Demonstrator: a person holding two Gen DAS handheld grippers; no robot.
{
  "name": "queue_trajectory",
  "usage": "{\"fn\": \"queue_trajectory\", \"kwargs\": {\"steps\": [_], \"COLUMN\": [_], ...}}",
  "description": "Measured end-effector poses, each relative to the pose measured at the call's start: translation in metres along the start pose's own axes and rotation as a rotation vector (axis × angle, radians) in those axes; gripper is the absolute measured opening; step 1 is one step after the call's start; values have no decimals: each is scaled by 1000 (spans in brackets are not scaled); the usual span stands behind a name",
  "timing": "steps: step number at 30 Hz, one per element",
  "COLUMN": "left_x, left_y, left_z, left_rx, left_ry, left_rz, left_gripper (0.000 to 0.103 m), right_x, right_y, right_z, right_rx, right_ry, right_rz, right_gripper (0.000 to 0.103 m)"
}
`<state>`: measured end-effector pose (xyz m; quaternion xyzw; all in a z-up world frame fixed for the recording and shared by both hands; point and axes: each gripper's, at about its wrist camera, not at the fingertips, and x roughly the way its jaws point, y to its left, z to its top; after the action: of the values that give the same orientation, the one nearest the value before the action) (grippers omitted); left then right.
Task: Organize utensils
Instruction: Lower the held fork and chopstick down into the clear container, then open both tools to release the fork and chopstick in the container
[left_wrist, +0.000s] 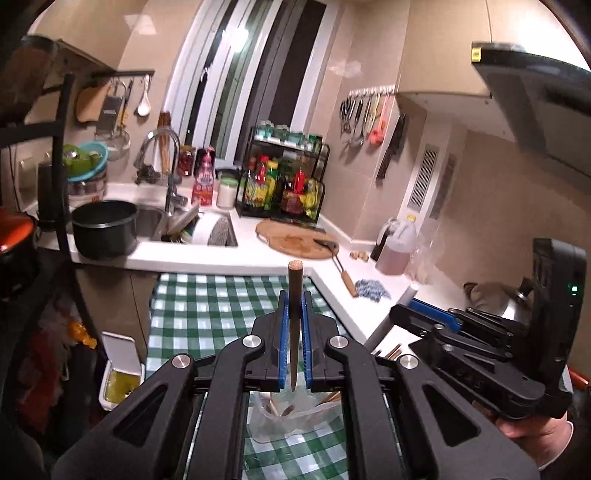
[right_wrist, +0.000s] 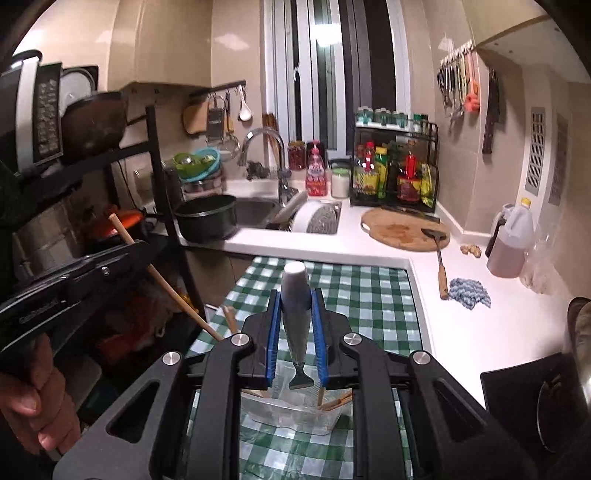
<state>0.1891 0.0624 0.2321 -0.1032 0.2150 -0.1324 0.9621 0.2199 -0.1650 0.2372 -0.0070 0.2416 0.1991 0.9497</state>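
In the left wrist view my left gripper (left_wrist: 295, 295) is shut on a thin dark brown wooden stick (left_wrist: 295, 280), which points up and away between the blue pads. In the right wrist view that same stick (right_wrist: 162, 284) looks pale and juts from the left gripper (right_wrist: 85, 280) at the left edge. My right gripper (right_wrist: 296, 295) is shut on the grey handle of a metal utensil (right_wrist: 295, 317), its white end uppermost. A clear plastic container (right_wrist: 291, 413) with several wooden utensils sits below both grippers on the green checked cloth (right_wrist: 362, 295).
The white counter (right_wrist: 461, 332) wraps round behind and to the right. It carries a round cutting board (right_wrist: 402, 229) with a spatula (right_wrist: 439, 258), a blue rag (right_wrist: 469, 293) and an oil jug (right_wrist: 511, 243). A black pot (right_wrist: 207, 218) stands by the sink (right_wrist: 258, 210). A black shelf rack (right_wrist: 159, 177) rises at the left.
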Motion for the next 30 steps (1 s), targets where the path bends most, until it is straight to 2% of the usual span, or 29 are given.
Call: {"fn": "queue_trajectory", "kwargs": {"steps": [8, 14, 16, 19, 26, 30], "left_x": [45, 58, 58, 48, 11, -14], "left_y": [19, 21, 23, 23, 18, 10], "left_z": [-23, -33, -34, -29, -15, -18], "left_rx": [-17, -19, -30, -35, -46, -16], "left_ry": [117, 154, 155, 119, 15, -37], "left_rz": [7, 12, 18, 20, 16, 56], "left_gripper": [6, 7, 17, 24, 25, 32], "right_x": [51, 69, 69, 61, 14, -27], "right_y": [-3, -3, -5, -6, -10, -11], "right_z": [-23, -32, -30, -23, -4, -11], "right_rx": [7, 1, 12, 3, -7, -9], "right_ry": [125, 185, 193, 168, 55, -39], "right_rz": [-7, -35, -32, -48, -74, -92], "right_gripper": [17, 18, 22, 32, 33, 37]}}
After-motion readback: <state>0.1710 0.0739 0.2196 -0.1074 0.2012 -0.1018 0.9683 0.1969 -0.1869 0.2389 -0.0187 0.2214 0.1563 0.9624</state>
